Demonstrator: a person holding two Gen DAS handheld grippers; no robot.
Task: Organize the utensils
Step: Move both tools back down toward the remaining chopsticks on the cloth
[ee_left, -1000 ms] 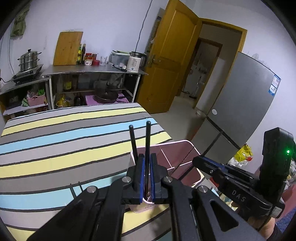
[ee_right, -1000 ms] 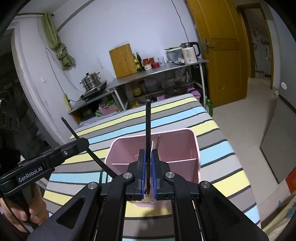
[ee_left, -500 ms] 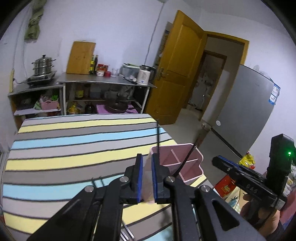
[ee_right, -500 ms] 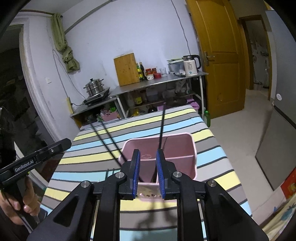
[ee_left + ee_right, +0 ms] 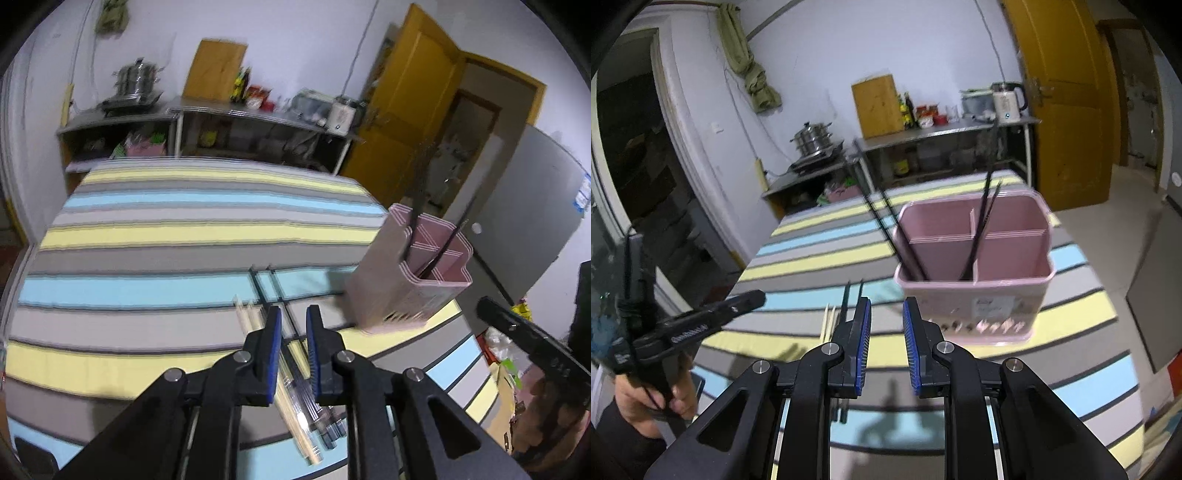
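Left gripper (image 5: pixel 293 319): jaws apart, nothing held, hovering over loose chopsticks (image 5: pixel 295 391) lying on the striped desk (image 5: pixel 166 236). Right gripper (image 5: pixel 886 314): jaws apart, empty, facing the pink utensil holder (image 5: pixel 975 295). Holder stands upright on the desk; two pairs of black chopsticks (image 5: pixel 979 236) lean in separate compartments. White label on the holder's front is blurred, unreadable. Left gripper's side lettering possibly "GenRobot.AI", too smeared to confirm.
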